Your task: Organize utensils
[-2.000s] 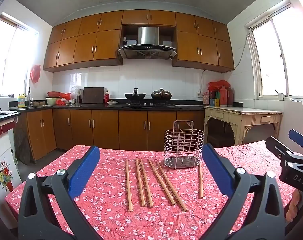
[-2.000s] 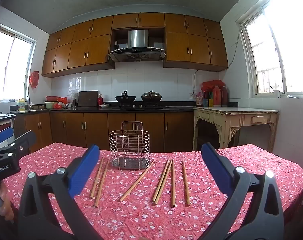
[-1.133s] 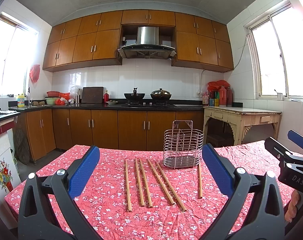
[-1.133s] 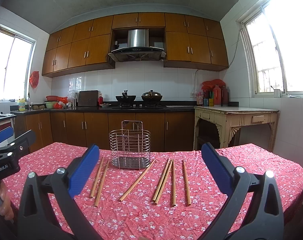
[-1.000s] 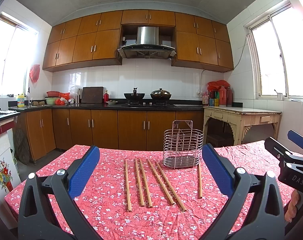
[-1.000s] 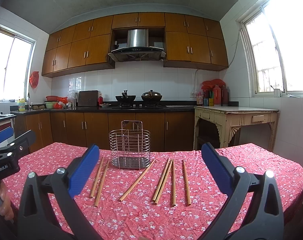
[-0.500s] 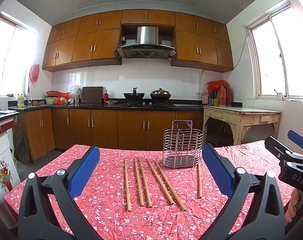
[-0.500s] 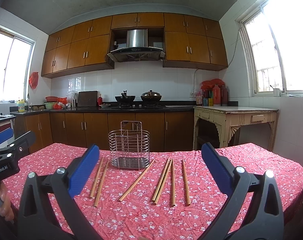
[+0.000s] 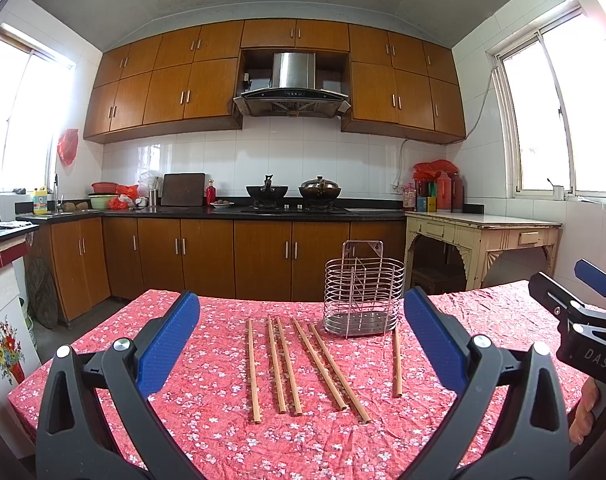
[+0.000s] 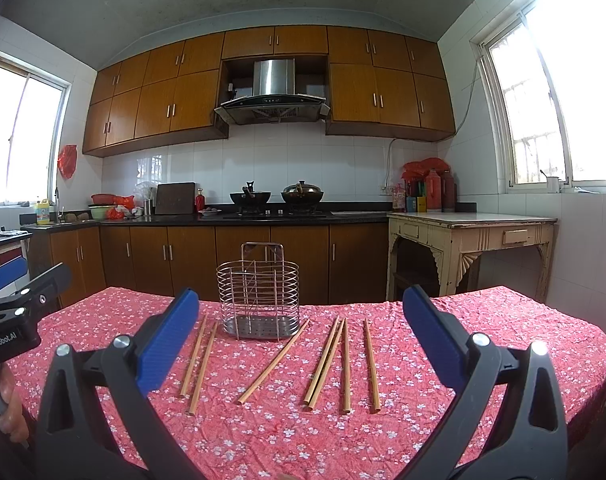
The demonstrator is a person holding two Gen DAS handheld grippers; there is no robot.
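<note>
Several wooden chopsticks [image 9: 319,362] lie loose on the red floral tablecloth [image 9: 207,432], in front of an empty wire utensil basket [image 9: 363,290]. My left gripper [image 9: 299,328] is open and empty, held above the near table edge, short of the chopsticks. In the right wrist view the basket [image 10: 258,292] stands behind the chopsticks [image 10: 327,362] on the cloth [image 10: 463,408]. My right gripper [image 10: 299,326] is open and empty, also short of them. Each gripper shows at the edge of the other's view.
Behind the table stand brown kitchen cabinets [image 9: 207,256] with a stove and pots [image 9: 293,192]. A cream side table [image 9: 483,240] stands at the right. The table's far edge lies just behind the basket.
Both views have shifted very slightly; the basket and chopsticks lie where they were. Both grippers remain open.
</note>
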